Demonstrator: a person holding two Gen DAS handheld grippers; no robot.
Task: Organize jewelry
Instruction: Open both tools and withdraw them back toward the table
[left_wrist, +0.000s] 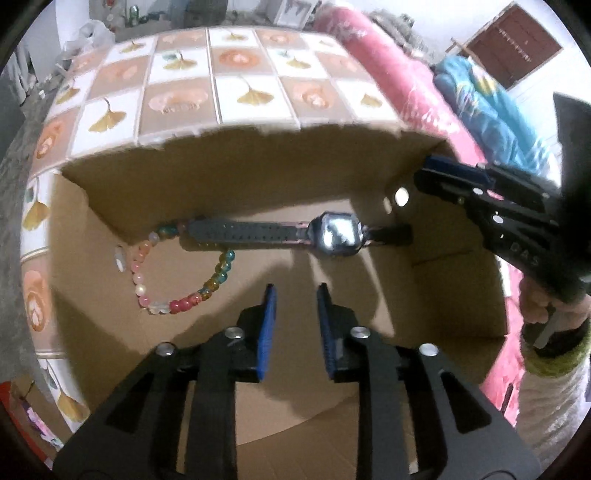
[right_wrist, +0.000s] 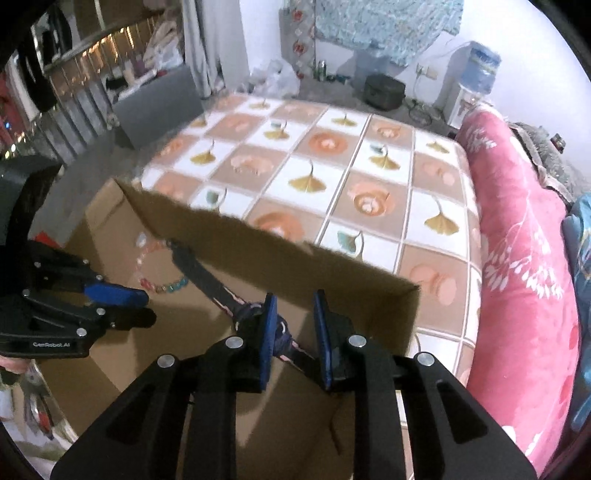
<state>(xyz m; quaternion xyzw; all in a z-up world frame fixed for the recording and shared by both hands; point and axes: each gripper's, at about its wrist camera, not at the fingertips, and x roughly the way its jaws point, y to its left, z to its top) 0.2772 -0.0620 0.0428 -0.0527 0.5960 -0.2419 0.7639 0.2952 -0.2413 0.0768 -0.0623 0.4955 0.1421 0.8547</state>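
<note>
Left tongs (left_wrist: 295, 299): narrowly parted, empty, above cardboard box (left_wrist: 458, 295) floor.
Right tongs (right_wrist: 294, 306): narrowly parted, empty, over box's right end, just above watch.
Watch (left_wrist: 338, 233): flat on box floor, strap stretched out.
Beaded bracelet (left_wrist: 184, 284): on box floor, under watch strap's left end.
Box: on tiled-pattern desk (right_wrist: 332, 166).

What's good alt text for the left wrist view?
A dark watch and a multicoloured bead bracelet lie inside an open cardboard box, the strap overlapping the beads. The left hand-held gripper hovers over them, jaws apart and empty. The right hand-held gripper reaches in from the right.
</note>
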